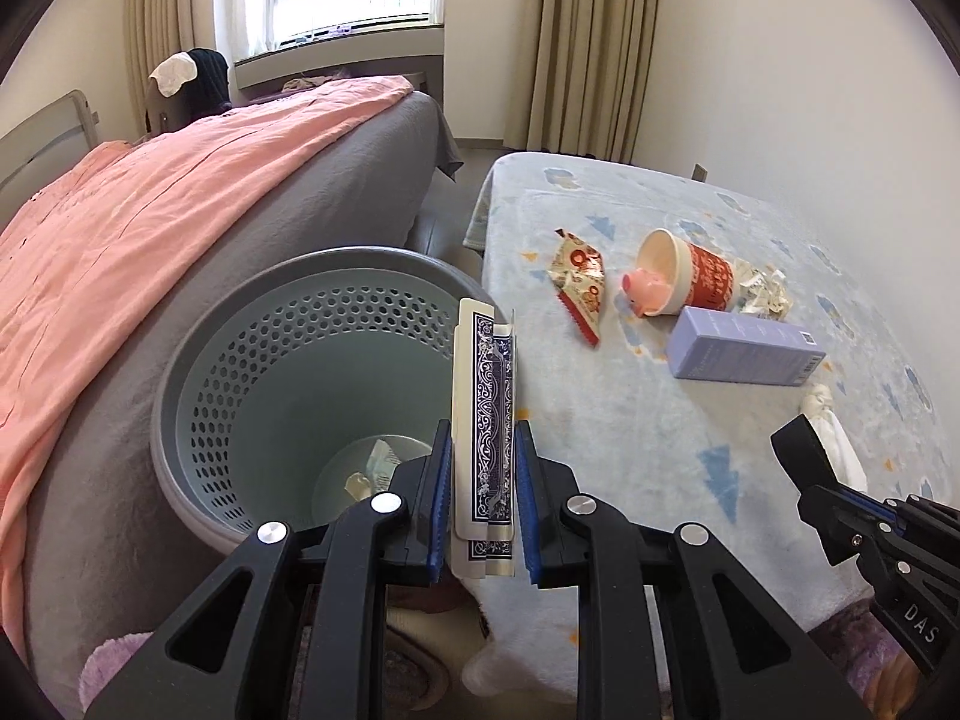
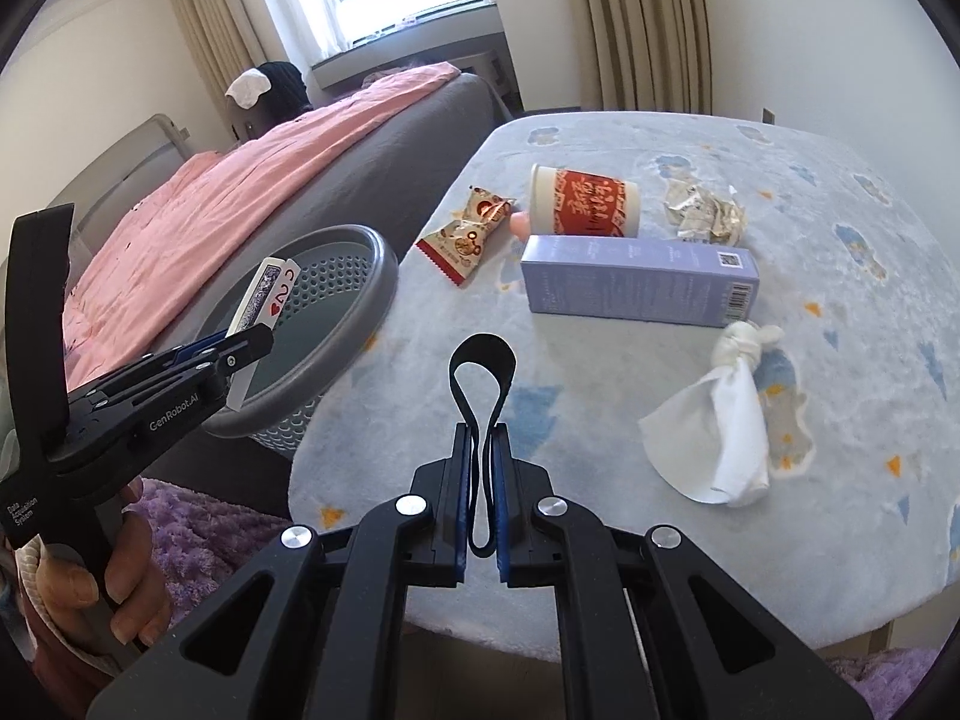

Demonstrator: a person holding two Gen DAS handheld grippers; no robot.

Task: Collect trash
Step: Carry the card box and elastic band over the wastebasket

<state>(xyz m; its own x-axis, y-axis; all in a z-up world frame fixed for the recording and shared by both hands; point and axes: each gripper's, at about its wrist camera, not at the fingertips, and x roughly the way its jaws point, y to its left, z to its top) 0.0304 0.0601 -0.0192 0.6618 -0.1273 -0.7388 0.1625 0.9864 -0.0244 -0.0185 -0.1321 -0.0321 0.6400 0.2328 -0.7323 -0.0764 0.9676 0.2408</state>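
Partway through, by the look of it. Already in the bin (image 1: pixel 288 372): some crumpled scraps at the bottom. Left hand-held gripper (image 1: pixel 483 480) pinching a few playing cards (image 1: pixel 486 420), poised over the bin's near rim, not yet dropped. Right hand-held gripper (image 2: pixel 480 492) clamped on a black band loop (image 2: pixel 483 372), above the tabletop (image 2: pixel 600 480), well short of the bin. Left to clear from the tabletop: snack wrapper (image 2: pixel 474 228), tipped paper cup (image 2: pixel 588 201) with a small pink pig toy (image 1: pixel 645 294) at its mouth, purple box (image 2: pixel 636 288), crumpled paper (image 2: pixel 705 213), knotted white tissue (image 2: pixel 729 426). Most of the job probably remaining.
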